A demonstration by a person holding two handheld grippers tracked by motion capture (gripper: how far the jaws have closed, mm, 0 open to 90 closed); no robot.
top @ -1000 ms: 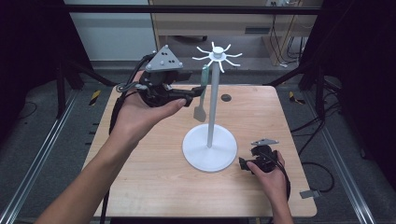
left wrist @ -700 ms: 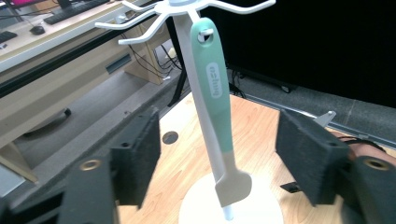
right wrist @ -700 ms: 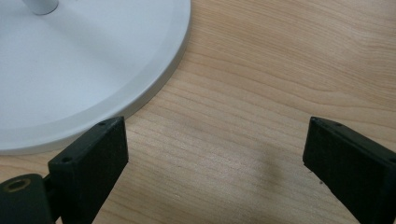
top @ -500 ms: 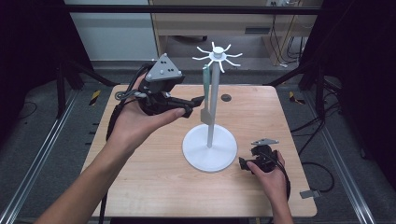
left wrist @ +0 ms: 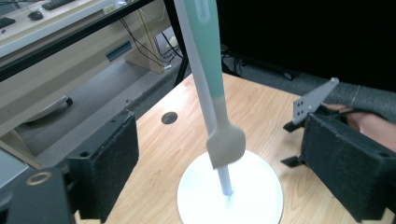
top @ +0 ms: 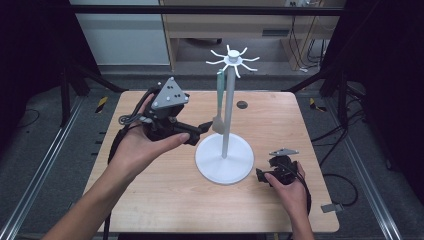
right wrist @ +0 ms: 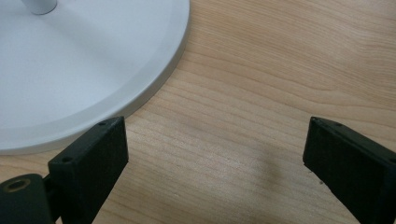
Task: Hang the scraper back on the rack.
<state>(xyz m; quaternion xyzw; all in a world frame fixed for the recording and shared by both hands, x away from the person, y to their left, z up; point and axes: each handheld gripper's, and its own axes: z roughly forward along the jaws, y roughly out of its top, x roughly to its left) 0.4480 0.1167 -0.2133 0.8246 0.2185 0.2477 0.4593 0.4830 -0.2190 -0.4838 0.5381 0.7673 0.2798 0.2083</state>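
A white stand (top: 223, 164) with a round base, a thin pole and hooks (top: 232, 59) at its top is on the wooden table. A spatula (top: 218, 102) with a green handle and beige head hangs from one hook beside the pole. My left gripper (top: 200, 131), held in the air, points at the spatula head from the left. Its jaws are open, and the spatula head (left wrist: 226, 147) hangs ahead of and between them. My right gripper (top: 264, 175) rests on the table by the base's right edge, open, with bare wood between its jaws (right wrist: 215, 154).
A small dark hole (top: 242, 104) marks the table behind the stand. The stand base (right wrist: 84, 70) lies just left of my right gripper. Dark frame bars and cables surround the table (top: 165, 200). Wooden furniture stands beyond the far edge.
My left gripper has come down from handle height to the level of the spatula head. The spatula stays hanging on its hook. The right gripper has not moved.
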